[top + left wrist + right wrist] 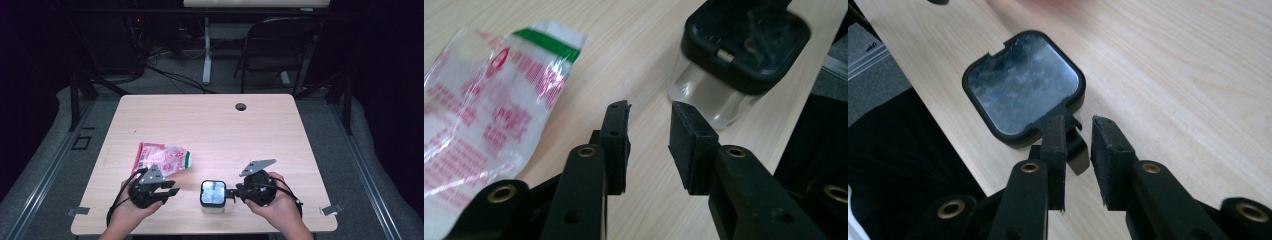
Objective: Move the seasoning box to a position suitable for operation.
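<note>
L gripper (170,191): your jaws stand at a narrow gap, nothing between the pads, held above the table (210,125).
R gripper (231,193): your jaws are narrow, a black tab on the lid sits between the pads; contact can't be told.
Container (213,196): clear box w/ black lid, upright near front edge, between your grippers.
Bag (162,159): crinkled red-print plastic, flat, just beyond L gripper.

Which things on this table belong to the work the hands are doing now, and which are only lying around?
In the job:
- clear container with black lid
- plastic bag with red print
- left tool, jaws apart, nothing between them
- right tool, jaws apart, by the lid's tab

Just lying about:
- folding chair behind the table
- cables on the floor
</note>
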A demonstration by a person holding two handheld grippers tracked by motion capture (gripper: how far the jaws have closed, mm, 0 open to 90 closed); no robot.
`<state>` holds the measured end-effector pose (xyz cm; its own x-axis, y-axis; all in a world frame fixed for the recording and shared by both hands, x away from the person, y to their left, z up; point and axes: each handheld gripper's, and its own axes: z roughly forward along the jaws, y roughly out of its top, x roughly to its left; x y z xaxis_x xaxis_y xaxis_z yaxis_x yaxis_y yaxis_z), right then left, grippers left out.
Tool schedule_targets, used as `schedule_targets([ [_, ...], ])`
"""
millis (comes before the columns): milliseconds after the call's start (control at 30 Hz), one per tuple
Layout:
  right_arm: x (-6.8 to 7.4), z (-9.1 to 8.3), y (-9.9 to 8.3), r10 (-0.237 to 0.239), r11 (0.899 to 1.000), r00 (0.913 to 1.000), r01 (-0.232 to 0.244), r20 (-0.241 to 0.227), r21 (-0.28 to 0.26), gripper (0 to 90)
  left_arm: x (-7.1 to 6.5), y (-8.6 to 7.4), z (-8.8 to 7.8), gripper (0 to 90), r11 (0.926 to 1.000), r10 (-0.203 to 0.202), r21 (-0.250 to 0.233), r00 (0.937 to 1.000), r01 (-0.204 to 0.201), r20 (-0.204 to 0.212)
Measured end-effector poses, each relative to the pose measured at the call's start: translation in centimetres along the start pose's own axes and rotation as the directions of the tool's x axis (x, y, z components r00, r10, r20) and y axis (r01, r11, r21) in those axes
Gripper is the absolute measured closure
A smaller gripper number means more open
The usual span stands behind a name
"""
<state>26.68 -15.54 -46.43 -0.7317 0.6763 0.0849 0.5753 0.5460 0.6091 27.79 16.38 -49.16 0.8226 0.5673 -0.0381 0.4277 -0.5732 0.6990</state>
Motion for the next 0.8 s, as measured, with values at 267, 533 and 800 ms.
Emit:
schedule_targets([
  [267, 0.2, 0.2, 0.5, 0.024, 0.999, 0.9996, -0.025, -0.014, -0.026, 78.5, -0.4, 1.4, 0.9, 75.2, 0.9998, 0.020, -0.003, 0.9992, -0.020, 0.035],
  [533, 0.5, 0.9, 0.5, 0.006, 1.000, 0.9999, -0.006, -0.012, -0.012, 78.2, -0.8, 1.4, 1.4, 76.9, 0.9997, 0.025, 0.000, 0.9985, -0.025, 0.050],
  [800, 0.3, 1.5, 0.0, 0.032, 0.999, 0.9995, -0.032, -0.009, -0.013, 77.5, -1.4, 1.2, 2.1, 76.9, 0.9992, 0.038, 0.010, 0.9980, -0.039, 0.051],
])
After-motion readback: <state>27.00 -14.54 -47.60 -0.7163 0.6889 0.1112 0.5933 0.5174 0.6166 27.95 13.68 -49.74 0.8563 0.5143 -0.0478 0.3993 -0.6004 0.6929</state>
